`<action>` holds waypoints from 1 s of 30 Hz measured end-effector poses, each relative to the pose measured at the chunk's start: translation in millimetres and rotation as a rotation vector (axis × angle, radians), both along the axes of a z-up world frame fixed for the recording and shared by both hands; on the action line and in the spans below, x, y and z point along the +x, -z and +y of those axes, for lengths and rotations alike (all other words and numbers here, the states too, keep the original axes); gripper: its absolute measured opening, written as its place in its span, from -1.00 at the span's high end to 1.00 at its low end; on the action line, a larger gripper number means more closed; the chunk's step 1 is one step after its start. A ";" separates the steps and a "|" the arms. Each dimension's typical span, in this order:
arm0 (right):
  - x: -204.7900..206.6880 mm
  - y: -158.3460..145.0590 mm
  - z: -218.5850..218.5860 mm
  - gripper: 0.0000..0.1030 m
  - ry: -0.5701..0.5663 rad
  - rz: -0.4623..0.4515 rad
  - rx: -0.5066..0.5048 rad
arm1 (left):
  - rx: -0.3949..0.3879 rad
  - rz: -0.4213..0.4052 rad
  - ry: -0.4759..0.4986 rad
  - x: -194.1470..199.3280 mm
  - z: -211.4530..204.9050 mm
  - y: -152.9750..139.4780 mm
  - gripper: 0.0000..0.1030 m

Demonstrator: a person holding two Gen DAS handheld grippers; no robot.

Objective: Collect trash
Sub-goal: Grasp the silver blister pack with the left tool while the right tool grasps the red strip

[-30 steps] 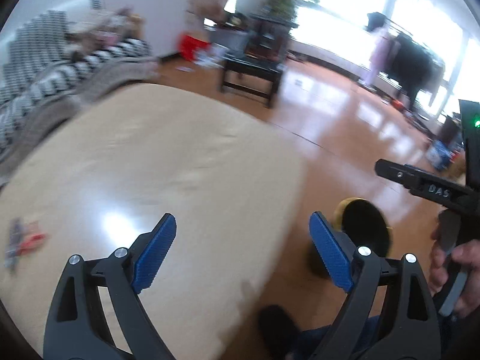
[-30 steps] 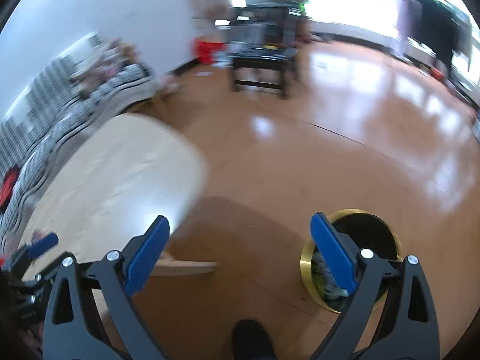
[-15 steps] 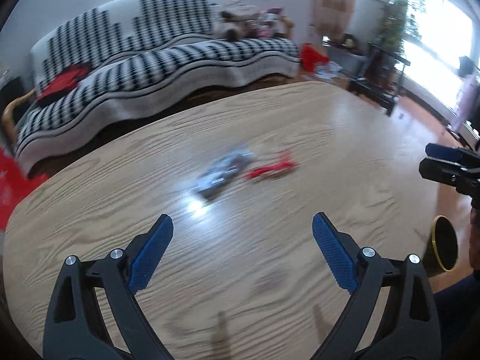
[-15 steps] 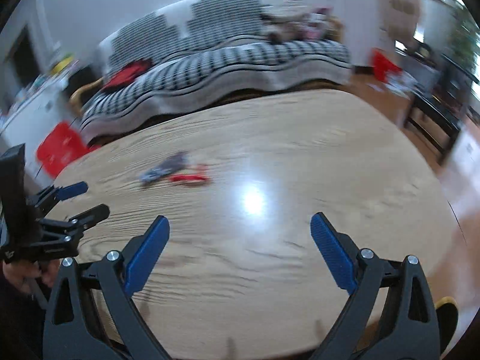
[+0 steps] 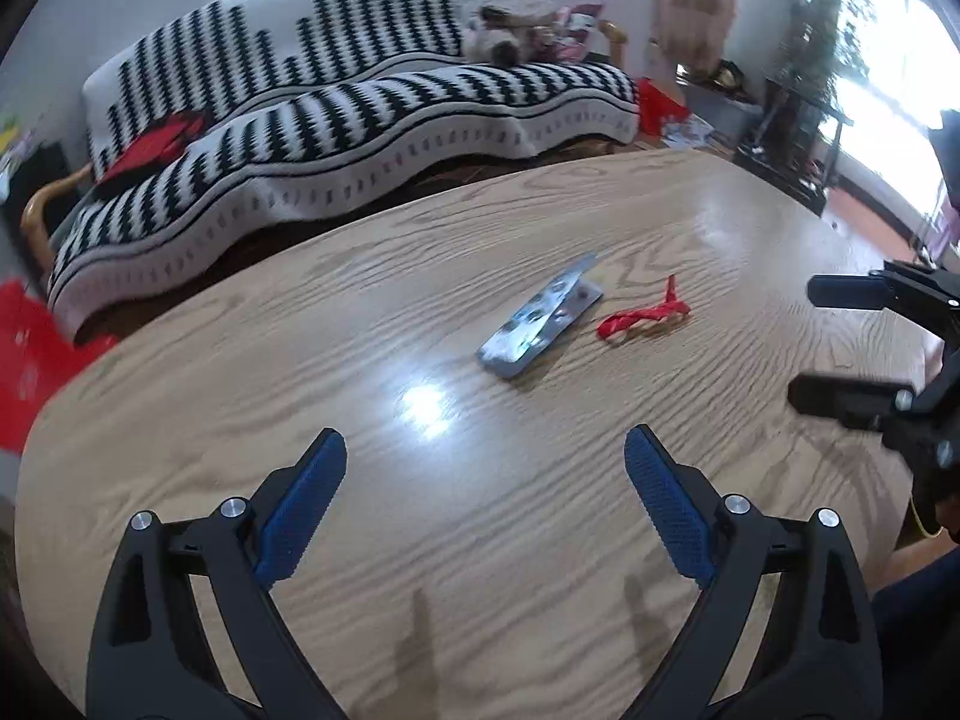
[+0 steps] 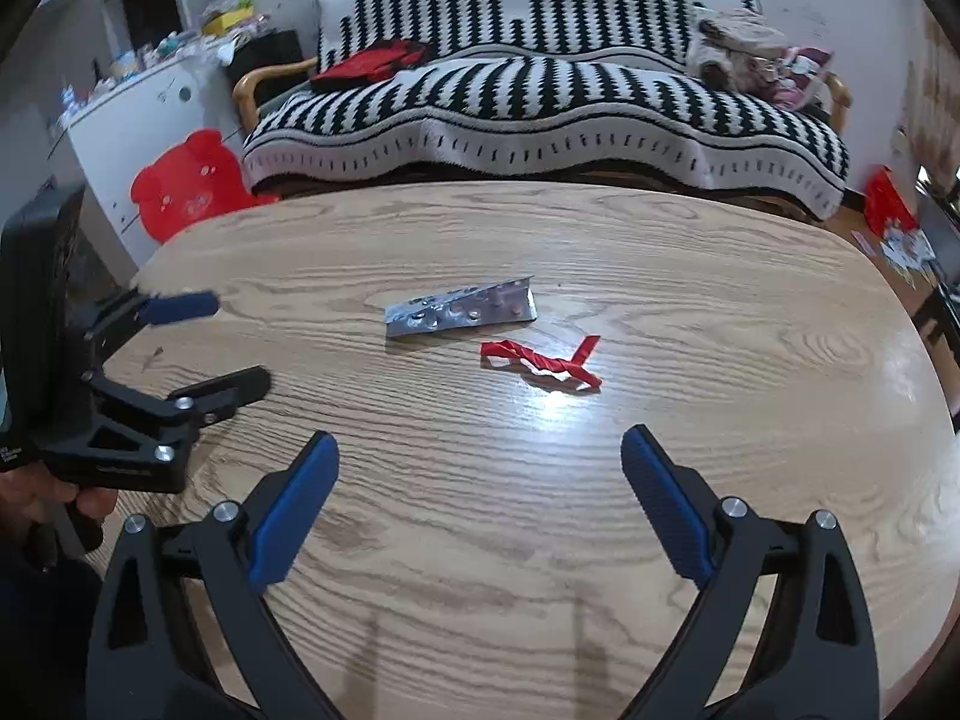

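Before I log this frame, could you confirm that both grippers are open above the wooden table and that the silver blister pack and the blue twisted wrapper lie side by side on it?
Not quite: the twisted wrapper is red, not blue, as the right wrist view shows. The rest holds: the left gripper and right gripper are open above the wooden table, and the silver blister pack lies beside the wrapper.

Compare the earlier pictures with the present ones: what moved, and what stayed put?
Both grippers swung from the floor bin to face the table. Nothing was grasped: left gripper and right gripper stay open. The foil blister pack and red wrapper lie unmoved.
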State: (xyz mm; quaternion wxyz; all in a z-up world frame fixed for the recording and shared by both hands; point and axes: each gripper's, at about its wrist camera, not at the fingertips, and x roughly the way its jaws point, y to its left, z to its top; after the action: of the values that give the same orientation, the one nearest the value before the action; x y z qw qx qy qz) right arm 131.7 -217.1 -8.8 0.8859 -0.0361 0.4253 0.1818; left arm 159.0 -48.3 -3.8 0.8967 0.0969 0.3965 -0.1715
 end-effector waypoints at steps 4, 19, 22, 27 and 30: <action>25.3 19.0 -4.3 -0.78 -0.039 0.021 -0.043 | 0.022 0.020 0.044 29.0 -24.5 14.3 -0.77; 106.8 75.1 -4.3 -0.74 -0.212 0.075 -0.123 | 0.086 0.073 0.031 99.6 -45.4 59.5 -0.64; 106.5 72.2 -2.2 -0.41 -0.239 0.047 -0.121 | 0.102 0.043 0.066 96.6 -54.7 57.3 -0.34; 98.8 65.4 1.0 0.38 -0.273 0.052 -0.095 | 0.109 0.047 0.117 91.2 -62.9 55.5 0.37; 88.9 63.5 -0.9 0.60 -0.257 0.063 -0.070 | 0.111 0.059 0.127 84.4 -63.1 52.8 0.45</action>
State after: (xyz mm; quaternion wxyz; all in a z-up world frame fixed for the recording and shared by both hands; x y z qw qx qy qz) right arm 220.6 -218.0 -72.3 0.8398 -0.1152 0.4507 0.2800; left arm 243.4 -111.4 -56.6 0.8652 0.1665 0.4247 -0.2085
